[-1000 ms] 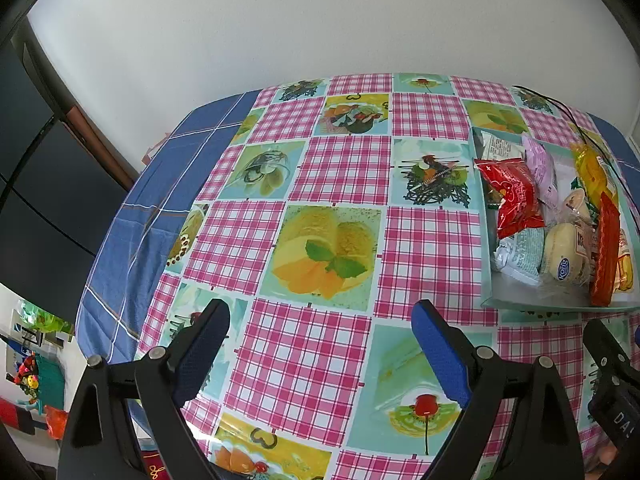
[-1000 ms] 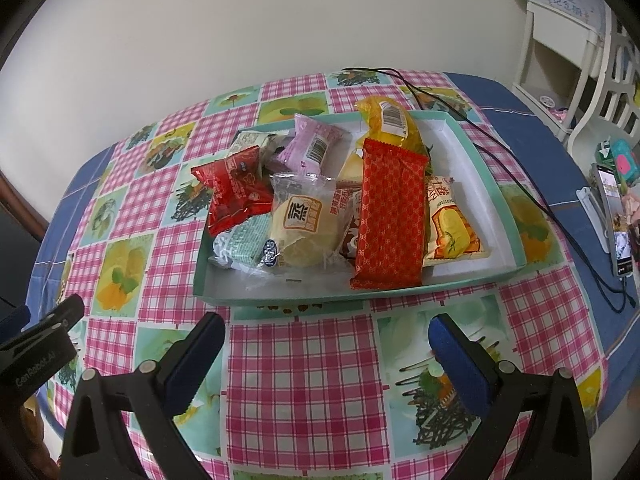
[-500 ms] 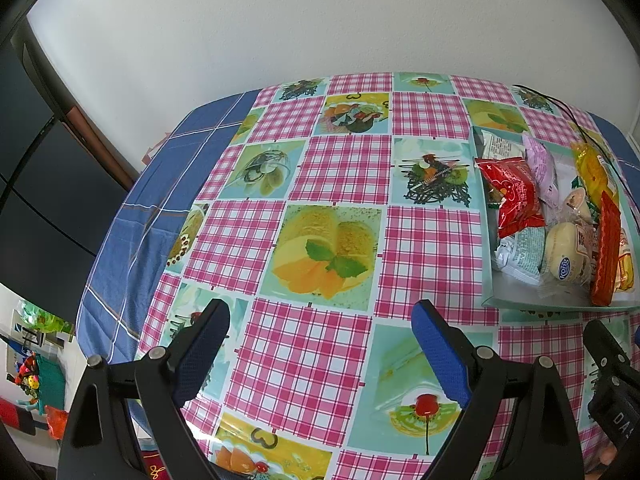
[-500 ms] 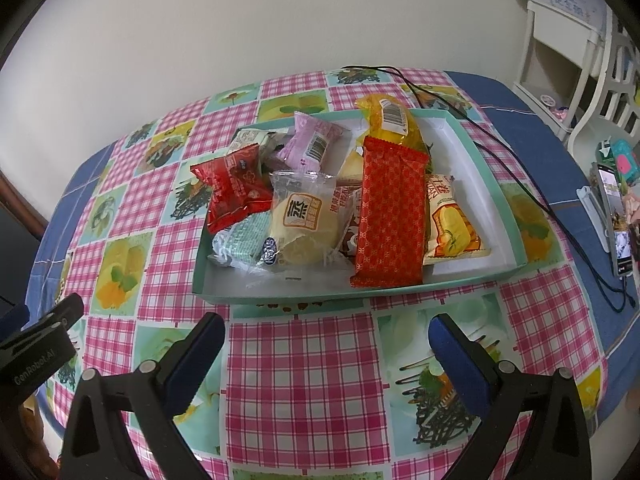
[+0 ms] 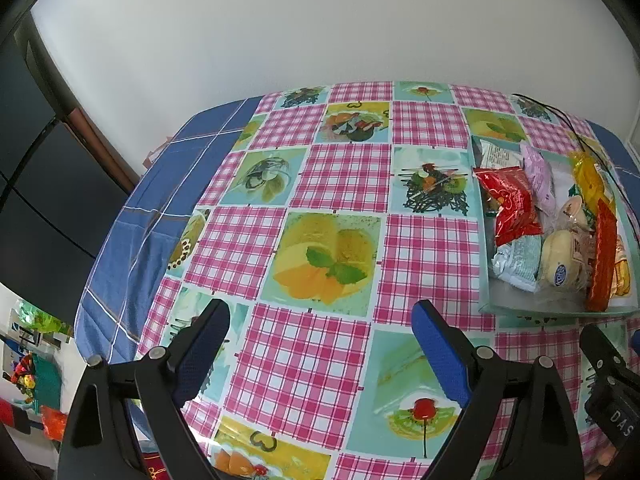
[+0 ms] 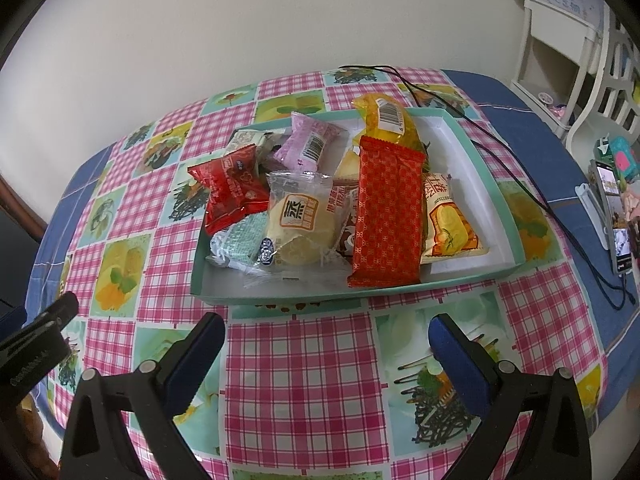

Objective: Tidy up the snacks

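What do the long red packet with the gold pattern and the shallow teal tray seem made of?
Long red packet with the gold pattern: likely plastic film, fairly matte, with crimped ends. Shallow teal tray: probably cardboard, matte, with thin folded walls and a white inside.

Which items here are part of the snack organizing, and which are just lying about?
Part of the job:
- teal tray
- long red packet
- clear bun packet
- small red packet
- pink packet
- yellow packet
- left gripper and right gripper, both open and empty

Lying about:
- black cable
- phone
- checked tablecloth
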The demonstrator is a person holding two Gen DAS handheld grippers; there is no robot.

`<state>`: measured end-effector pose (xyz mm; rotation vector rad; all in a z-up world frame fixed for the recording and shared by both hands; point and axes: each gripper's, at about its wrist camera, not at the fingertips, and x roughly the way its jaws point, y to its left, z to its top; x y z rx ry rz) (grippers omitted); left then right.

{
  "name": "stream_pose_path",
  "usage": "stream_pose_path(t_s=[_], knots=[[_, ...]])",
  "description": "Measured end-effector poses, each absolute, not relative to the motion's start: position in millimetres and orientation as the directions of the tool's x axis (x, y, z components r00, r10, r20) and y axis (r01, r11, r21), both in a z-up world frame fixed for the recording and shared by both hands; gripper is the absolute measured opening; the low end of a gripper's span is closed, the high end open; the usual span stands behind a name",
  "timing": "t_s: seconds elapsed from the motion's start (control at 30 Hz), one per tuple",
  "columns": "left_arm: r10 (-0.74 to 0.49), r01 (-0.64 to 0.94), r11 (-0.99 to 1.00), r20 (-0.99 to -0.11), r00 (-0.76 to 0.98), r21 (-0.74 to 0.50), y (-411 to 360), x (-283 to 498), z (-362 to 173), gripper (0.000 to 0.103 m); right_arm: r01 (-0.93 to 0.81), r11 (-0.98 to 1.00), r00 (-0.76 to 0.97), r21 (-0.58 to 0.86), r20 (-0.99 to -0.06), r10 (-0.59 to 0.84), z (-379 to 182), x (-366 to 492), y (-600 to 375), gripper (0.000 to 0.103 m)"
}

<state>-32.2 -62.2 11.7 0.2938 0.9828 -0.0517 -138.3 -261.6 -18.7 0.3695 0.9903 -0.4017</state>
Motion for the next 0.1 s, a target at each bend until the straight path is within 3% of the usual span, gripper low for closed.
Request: stream_pose_path(t_s=[0.1], knots=[[0.086,0.176,0.961,-0.834,0.544,0.214,-62.3,-30.7,10.4,0.092,0.488,0.865,0.486,0.117,-0.860,-0.158,-18.8,-138.5,-261.9,0.103]])
